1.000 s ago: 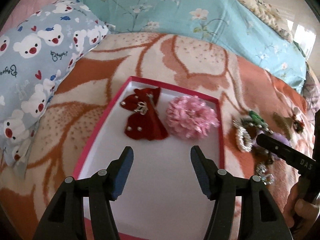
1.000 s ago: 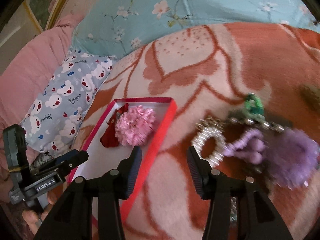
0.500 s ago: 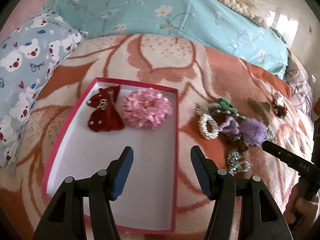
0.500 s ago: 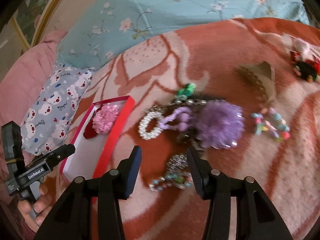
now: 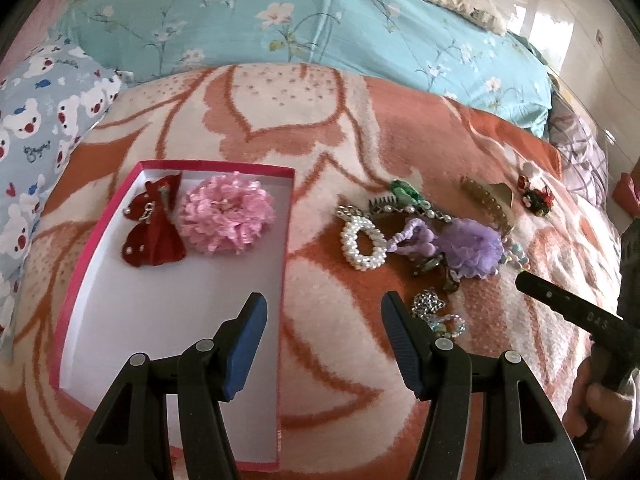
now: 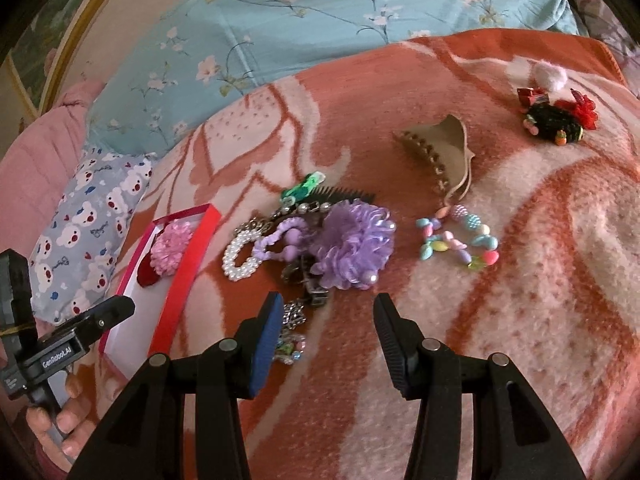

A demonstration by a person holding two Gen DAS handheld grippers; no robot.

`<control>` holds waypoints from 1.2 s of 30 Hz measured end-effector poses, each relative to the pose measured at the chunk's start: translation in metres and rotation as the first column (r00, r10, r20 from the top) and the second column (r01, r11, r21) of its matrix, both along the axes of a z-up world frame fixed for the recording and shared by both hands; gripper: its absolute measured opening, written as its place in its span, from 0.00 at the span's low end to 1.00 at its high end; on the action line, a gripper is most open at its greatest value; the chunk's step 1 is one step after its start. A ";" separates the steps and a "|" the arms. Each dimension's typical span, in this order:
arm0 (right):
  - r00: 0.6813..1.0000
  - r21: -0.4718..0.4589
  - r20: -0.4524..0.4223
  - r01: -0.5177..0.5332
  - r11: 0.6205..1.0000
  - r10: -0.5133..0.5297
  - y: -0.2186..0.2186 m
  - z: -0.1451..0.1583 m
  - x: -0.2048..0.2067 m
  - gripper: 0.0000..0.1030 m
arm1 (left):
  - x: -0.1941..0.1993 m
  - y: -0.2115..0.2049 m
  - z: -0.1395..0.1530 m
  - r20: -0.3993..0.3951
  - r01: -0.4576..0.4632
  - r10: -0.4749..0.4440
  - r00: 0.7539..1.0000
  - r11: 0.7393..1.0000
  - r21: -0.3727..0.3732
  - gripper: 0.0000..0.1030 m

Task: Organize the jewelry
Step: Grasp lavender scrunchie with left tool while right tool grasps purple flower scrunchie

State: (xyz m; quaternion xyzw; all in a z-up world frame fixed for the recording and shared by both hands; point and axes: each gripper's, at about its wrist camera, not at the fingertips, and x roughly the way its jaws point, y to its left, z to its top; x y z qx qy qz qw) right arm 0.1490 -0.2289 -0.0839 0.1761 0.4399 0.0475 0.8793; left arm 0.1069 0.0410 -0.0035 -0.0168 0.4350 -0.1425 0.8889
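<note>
Left gripper [image 5: 322, 340]: jaws apart, nothing between them; it hangs over the right rim of the box [image 5: 285, 264].
Right gripper [image 6: 324, 340]: jaws apart and empty, above the blanket [image 6: 520, 300], just near of the jewelry pile.
Writing: "GenRobot.AI" on the left gripper's body in the right wrist view; letters "DAS" on the right gripper's finger in the left wrist view; script on the bear pillow [image 5: 36, 128], too small to read.
Box: pink-red walls, white floor, left of the pile; it holds a red bow [image 5: 154, 228] and a pink flower [image 5: 226, 214], touching, at the far end.
Pile: pearl ring [image 5: 362, 242], purple flower [image 6: 354, 246], green clip [image 6: 304, 186], bead bracelet [image 6: 460, 240] to the right, tan claw clip [image 6: 440, 152] beyond, red-and-black piece [image 6: 558, 118] far right.
Surface: orange and cream patterned blanket on a bed.
Room: blue floral bedding [image 5: 280, 20] on the far side, bear pillow at left, bright floor at far right.
</note>
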 end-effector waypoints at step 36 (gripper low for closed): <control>0.997 0.008 -0.077 0.019 1.000 -0.018 -0.024 -0.040 0.072 0.14 | 0.146 -0.127 -0.095 -0.157 0.220 -0.211 0.965 0.974 0.048 0.11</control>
